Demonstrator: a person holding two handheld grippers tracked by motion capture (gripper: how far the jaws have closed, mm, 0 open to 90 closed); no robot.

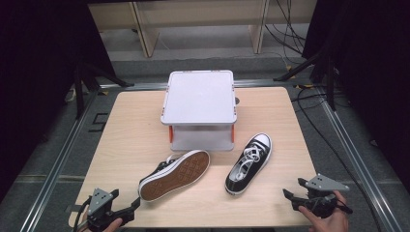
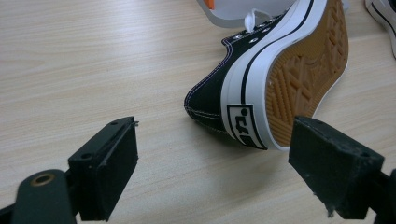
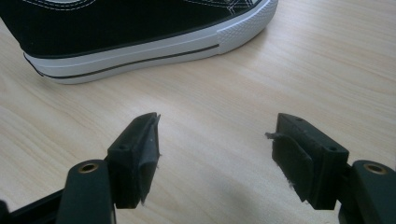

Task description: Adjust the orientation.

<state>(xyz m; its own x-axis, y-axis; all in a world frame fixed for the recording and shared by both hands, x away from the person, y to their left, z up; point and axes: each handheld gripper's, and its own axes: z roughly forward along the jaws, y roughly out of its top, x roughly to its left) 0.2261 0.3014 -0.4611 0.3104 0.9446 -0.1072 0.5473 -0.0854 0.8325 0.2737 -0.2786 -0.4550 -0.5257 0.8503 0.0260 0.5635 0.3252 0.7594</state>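
Two black canvas sneakers with white rubber edging lie on the wooden table [image 1: 125, 130]. One sneaker [image 1: 175, 174] rests on its side with its tan sole turned toward me; the left gripper view has its heel [image 2: 280, 79] close ahead. The other sneaker [image 1: 249, 163] stands upright, toe pointing away, and its side [image 3: 126, 28] shows in the right gripper view. My left gripper [image 1: 131, 209] is at the near left edge, open and empty [image 2: 215, 140], aimed at the tipped shoe's heel. Near the front right edge, my right gripper [image 1: 293, 188] also stands open with bare table between its jaws [image 3: 217, 128].
A white lidded box [image 1: 199, 104] with orange latches stands at the middle back of the table, just behind both shoes; its corner [image 2: 233, 11] shows past the tipped shoe. Dark stands and cables surround the table, with wooden furniture legs [image 1: 145, 29] beyond.
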